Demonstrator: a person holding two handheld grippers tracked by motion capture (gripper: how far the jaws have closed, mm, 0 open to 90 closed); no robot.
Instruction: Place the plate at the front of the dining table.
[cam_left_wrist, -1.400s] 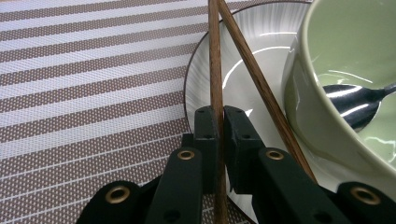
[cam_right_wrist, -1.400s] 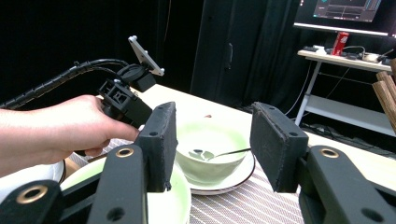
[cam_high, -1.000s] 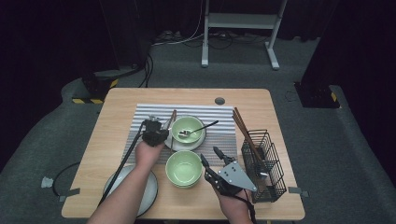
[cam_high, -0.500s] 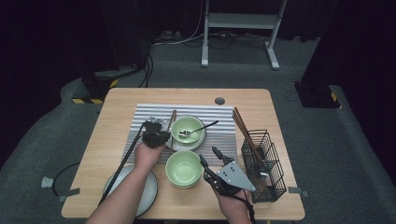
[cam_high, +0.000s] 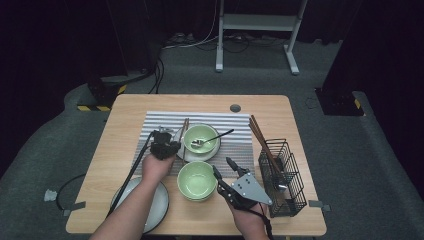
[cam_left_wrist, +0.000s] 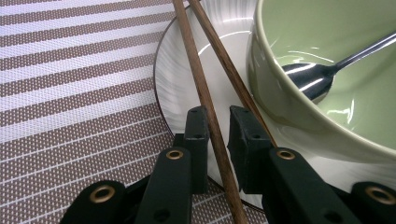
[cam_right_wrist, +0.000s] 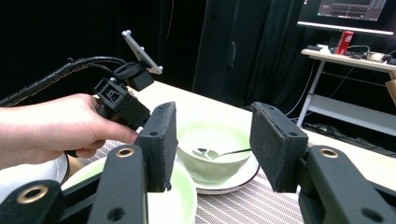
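**Left gripper on chopsticks at saucer, right gripper idle and open**

High view: wood table (cam_high: 150, 107) on grey carpet, dark room, white stand legs behind. Striped mat (cam_high: 235, 135) mid-table. On it a saucer (cam_high: 207, 154) carrying a green bowl (cam_high: 201, 138) with a spoon (cam_high: 215, 137). Second bowl (cam_high: 196, 180) nearer the person, white plate (cam_high: 157, 207) at front left, wire basket (cam_high: 282, 177) at right with chopsticks sticking out. Left hand (cam_high: 156, 167) reaches forward, left gripper (cam_high: 165, 142) just left of the saucer, by a chopstick pair (cam_high: 184, 135). Right gripper (cam_high: 225, 167) sits low beside the near bowl, pointing away from the person.

Left gripper view: jaws nearly together, straddling one chopstick (cam_left_wrist: 205, 93); contact looks close but a firm clamp isn't clear. Second stick (cam_left_wrist: 229, 70) crosses past the right jaw, lying on the saucer rim against the bowl wall.

Right gripper view: jaws wide apart, holding nothing, above the near bowl (cam_right_wrist: 168, 200), aimed at the spoon bowl (cam_right_wrist: 212, 149). Left hand (cam_right_wrist: 56, 126) at left.
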